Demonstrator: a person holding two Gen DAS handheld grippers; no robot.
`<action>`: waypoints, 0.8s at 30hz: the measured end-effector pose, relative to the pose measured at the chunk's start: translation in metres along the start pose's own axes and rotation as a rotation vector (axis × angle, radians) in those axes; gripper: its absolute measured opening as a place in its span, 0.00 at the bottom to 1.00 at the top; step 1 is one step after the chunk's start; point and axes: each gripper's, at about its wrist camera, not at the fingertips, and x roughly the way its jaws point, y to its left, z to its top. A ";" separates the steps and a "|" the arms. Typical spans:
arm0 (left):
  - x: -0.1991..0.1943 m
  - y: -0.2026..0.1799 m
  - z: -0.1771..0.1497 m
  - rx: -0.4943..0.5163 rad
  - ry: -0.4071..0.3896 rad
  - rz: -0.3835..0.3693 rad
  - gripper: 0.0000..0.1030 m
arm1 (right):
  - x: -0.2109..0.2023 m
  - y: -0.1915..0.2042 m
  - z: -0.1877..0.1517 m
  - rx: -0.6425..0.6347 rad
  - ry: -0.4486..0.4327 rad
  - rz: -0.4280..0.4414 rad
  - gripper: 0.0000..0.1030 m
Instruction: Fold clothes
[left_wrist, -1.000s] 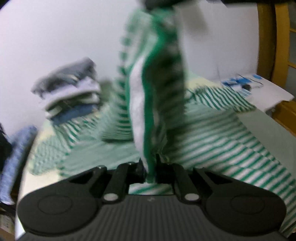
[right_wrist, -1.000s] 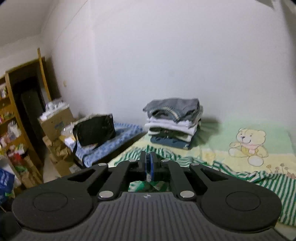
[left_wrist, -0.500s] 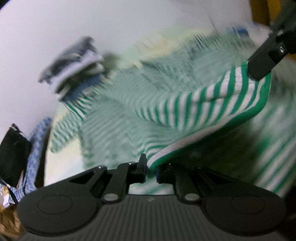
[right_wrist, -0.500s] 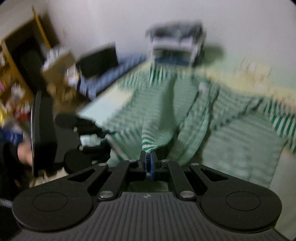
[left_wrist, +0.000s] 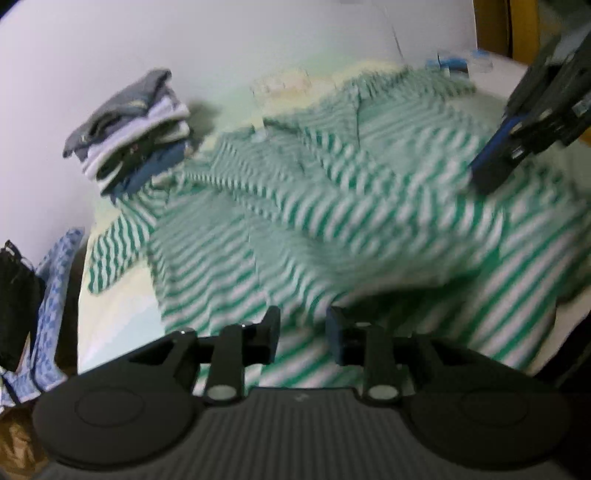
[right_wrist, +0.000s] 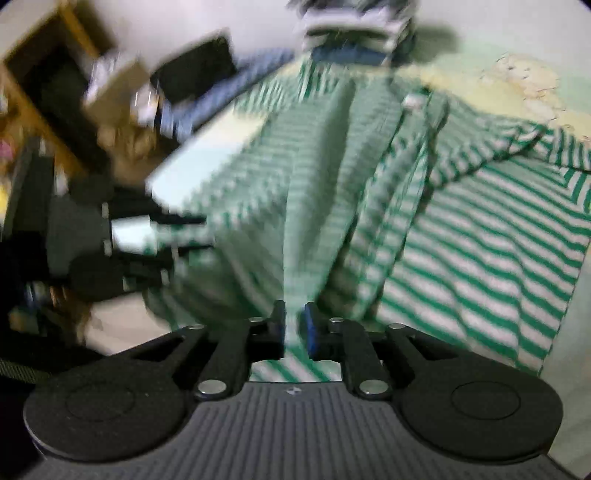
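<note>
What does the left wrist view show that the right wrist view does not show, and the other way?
Only the left wrist view shows the blue boxes by the far corner of the bed. Only the right wrist view shows the wooden shelf and the cardboard box beside the bed. Both show the striped shirt spread on the bed, the pile of folded clothes, the left gripper and the right gripper, whose jaws have just been opening.

Soft matt cloth in the green-and-white striped shirt (left_wrist: 332, 221) and the stack of folded clothes (left_wrist: 129, 125), matt black plastic with a ribbed grey face on the left gripper (left_wrist: 303, 332) and right gripper (right_wrist: 294, 328), smooth painted white wall (left_wrist: 110, 55).
</note>
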 end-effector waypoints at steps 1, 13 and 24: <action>0.003 0.002 0.006 0.002 -0.013 -0.003 0.31 | 0.005 -0.002 0.003 0.019 -0.017 -0.015 0.14; 0.025 0.003 -0.004 0.092 0.047 -0.017 0.35 | 0.088 -0.029 0.060 0.127 -0.168 -0.121 0.20; 0.003 0.048 0.017 -0.032 -0.052 0.001 0.45 | 0.136 -0.061 0.096 0.249 -0.161 -0.201 0.35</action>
